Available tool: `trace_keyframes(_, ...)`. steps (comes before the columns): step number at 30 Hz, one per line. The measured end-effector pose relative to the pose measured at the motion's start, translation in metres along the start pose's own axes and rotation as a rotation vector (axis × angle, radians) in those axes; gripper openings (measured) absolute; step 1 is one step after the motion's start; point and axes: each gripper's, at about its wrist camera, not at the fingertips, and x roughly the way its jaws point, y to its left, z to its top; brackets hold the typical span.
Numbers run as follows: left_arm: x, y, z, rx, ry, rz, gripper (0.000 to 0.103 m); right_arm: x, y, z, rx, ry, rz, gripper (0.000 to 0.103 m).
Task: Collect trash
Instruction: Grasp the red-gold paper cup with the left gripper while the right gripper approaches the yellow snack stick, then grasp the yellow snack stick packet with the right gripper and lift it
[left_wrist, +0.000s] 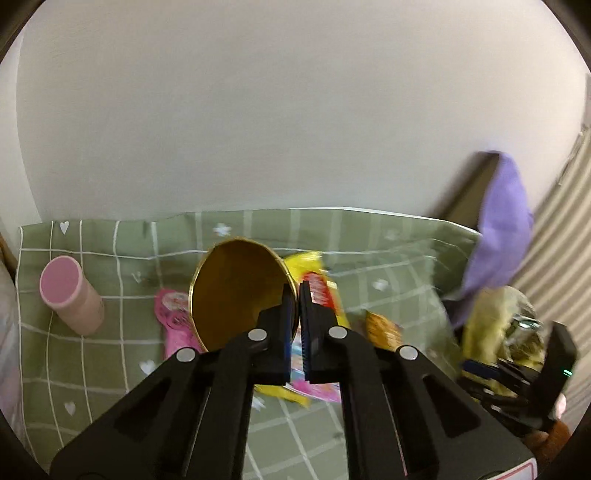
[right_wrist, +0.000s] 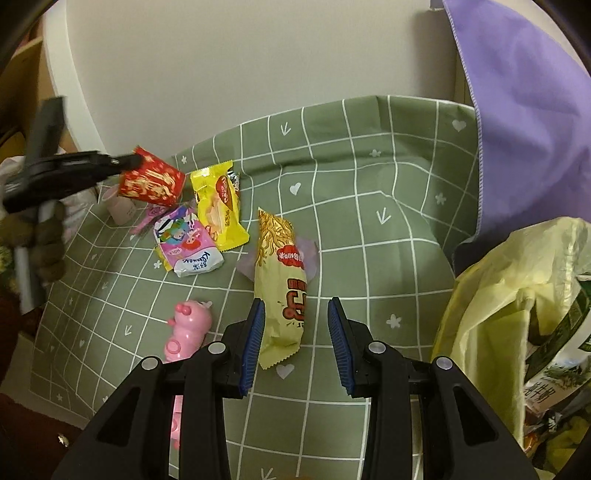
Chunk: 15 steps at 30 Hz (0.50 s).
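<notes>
The left gripper (left_wrist: 295, 291) is clamped on the rim of a red paper cup (right_wrist: 152, 183), one finger inside the gold-lined mouth and one outside. The cup is lifted clear of the green checked tablecloth (right_wrist: 369, 206) and tilted, its opening facing the left wrist camera.

The right gripper (right_wrist: 296, 315) has its jaws apart and holds nothing. It hovers over the near end of a long beige noodle-snack packet (right_wrist: 282, 284), which lies flat on the cloth with a pale purple scrap (right_wrist: 313, 254) under its middle.

Remaining trash on the cloth, left of the beige packet:
- a yellow cake wrapper (right_wrist: 219, 206), lying flat;
- a white and pink cartoon-print packet (right_wrist: 188, 240), touching the yellow wrapper on its left side;
- a pink pig toy (right_wrist: 188, 325), near the right gripper's left finger.

A pink cylindrical container (left_wrist: 72, 295) stands upright at the far left of the cloth. A yellow plastic bag (right_wrist: 509, 302) sits open at the right edge, with printed packaging inside. A purple cloth (right_wrist: 524, 110) hangs above the bag.
</notes>
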Motion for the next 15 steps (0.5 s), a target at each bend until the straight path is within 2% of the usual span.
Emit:
trace_keyframes(4,-0.020,-0.022,-0.021,-0.011,0.009,-0.035,0.004,0.013,0.004,0.000,-0.015,0.009,0.035,0.034)
trace_keyframes(10,-0.029,-0.029,-0.068,-0.066,0.093,-0.087,0.004,0.041,0.010,0.009,-0.074,0.009,0.047,0.034)
trace_keyframes(15,-0.024,-0.027,-0.099,-0.063,0.174,0.001,0.004,0.075,0.010,0.033,-0.103,0.041,0.057,0.034)
